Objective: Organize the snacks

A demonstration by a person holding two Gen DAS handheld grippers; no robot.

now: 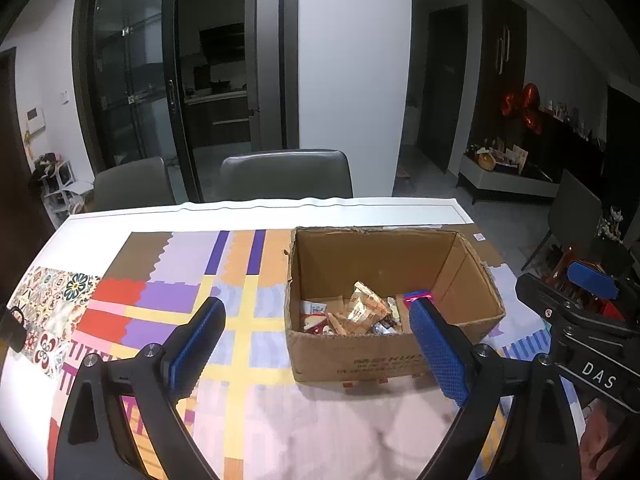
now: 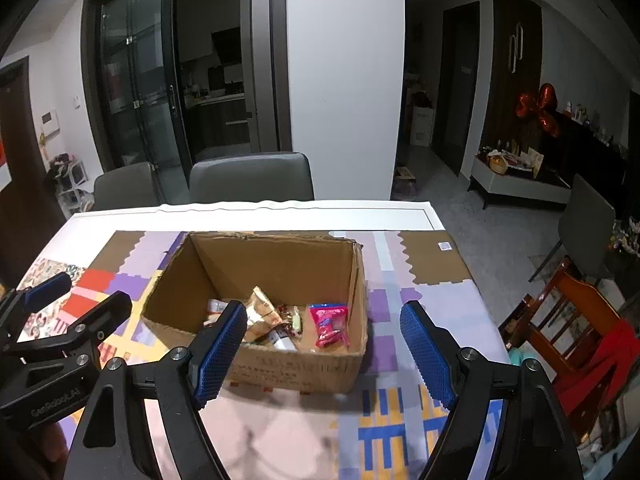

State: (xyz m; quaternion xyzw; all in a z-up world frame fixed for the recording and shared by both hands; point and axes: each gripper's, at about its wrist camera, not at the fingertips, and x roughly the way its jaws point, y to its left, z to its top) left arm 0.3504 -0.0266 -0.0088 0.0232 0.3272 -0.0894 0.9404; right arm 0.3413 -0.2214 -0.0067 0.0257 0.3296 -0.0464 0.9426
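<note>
An open cardboard box [image 1: 394,356] stands on the patterned table mat; it also shows in the right wrist view [image 2: 296,368]. Inside lie several snack packets [image 1: 362,312], among them a pink packet [image 2: 330,322] at the box's right side and tan wrappers [image 2: 260,312]. My left gripper [image 1: 318,344] is open and empty, held above the table just in front of the box. My right gripper [image 2: 324,344] is open and empty, also in front of the box. Each gripper shows at the edge of the other's view.
The colourful mat [image 1: 240,320] covers the white table [image 1: 260,212]. Two grey chairs [image 1: 286,174] stand behind the far edge. A wooden chair with red cloth [image 2: 580,320] is at the right of the table.
</note>
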